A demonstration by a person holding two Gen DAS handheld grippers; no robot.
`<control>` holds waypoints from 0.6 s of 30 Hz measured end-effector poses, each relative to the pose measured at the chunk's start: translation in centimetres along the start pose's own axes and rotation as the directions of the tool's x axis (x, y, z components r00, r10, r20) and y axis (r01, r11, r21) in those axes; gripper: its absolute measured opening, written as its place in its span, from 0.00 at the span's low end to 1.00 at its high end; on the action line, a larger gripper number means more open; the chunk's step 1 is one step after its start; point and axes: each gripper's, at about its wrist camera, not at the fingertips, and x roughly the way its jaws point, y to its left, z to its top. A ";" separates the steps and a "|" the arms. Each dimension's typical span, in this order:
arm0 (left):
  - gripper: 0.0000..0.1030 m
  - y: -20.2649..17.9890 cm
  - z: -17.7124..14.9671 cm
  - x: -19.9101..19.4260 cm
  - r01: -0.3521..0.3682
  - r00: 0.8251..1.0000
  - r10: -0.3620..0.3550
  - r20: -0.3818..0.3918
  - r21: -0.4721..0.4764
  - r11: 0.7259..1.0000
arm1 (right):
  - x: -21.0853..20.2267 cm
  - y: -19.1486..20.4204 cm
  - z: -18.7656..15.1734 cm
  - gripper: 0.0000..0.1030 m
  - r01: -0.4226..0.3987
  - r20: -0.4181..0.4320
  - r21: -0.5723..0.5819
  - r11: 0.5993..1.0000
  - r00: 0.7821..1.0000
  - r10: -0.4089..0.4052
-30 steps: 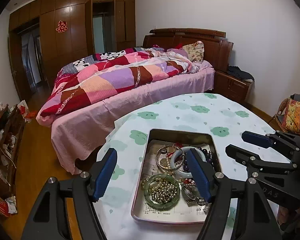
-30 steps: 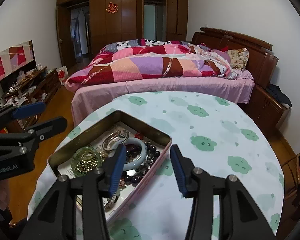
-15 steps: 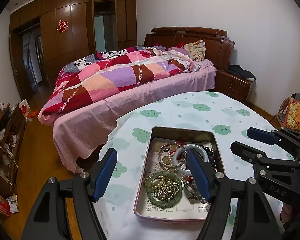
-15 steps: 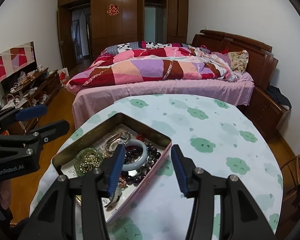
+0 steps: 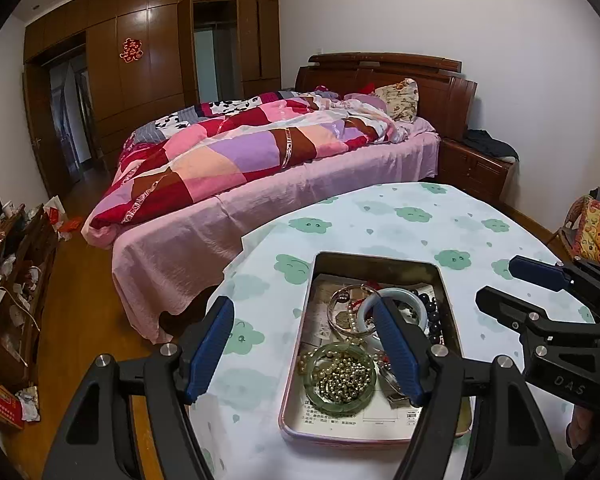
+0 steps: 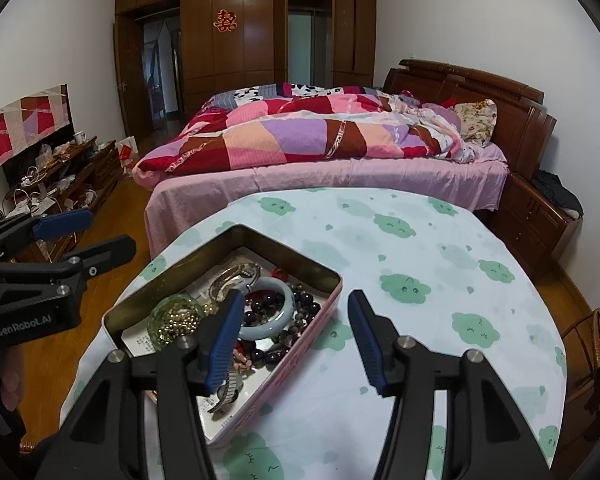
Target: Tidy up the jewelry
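- The tin tray [image 5: 444, 280] of jewelry sits on the worktop [image 5: 400, 224], on its near-left part as the right wrist view shows it, with one long side running close to the worktop's left edge.
- In the tray: a green bangle [image 5: 341, 376] filled with gold beads at the near-left, a pale jade bangle [image 6: 274, 310] in the middle, a clear bangle [image 5: 346, 310] beside it, dark beads [image 6: 304, 300] along the right wall, and a watch strap [image 6: 228, 390] at the near end.
- The left gripper [image 5: 304, 348] hangs above the tray's left rim, jaws wide with nothing between them; one fingertip lies over the bare cloth, the other over the jewelry.
- The right gripper [image 6: 294, 338] hangs over the tray's right wall, jaws opening and about half spread, nothing held; the left fingertip is above the beads, the right one over bare cloth.
- To the right of the tray and beyond it the cloud-print cloth lies bare out to the rounded far edge.
- The bed [image 6: 340, 176] stands just behind the worktop's far edge, with a narrow strip of wooden floor [image 5: 80, 320] on the left.
- A nightstand [image 6: 536, 208] stands by the far right edge.
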 end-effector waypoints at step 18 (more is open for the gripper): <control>0.70 0.1 0.0 0.1 -0.004 1.000 0.004 0.003 0.001 1.000 | 0.0 -0.3 -0.2 0.56 0.001 -0.002 -0.001 1.000 1.000 -0.001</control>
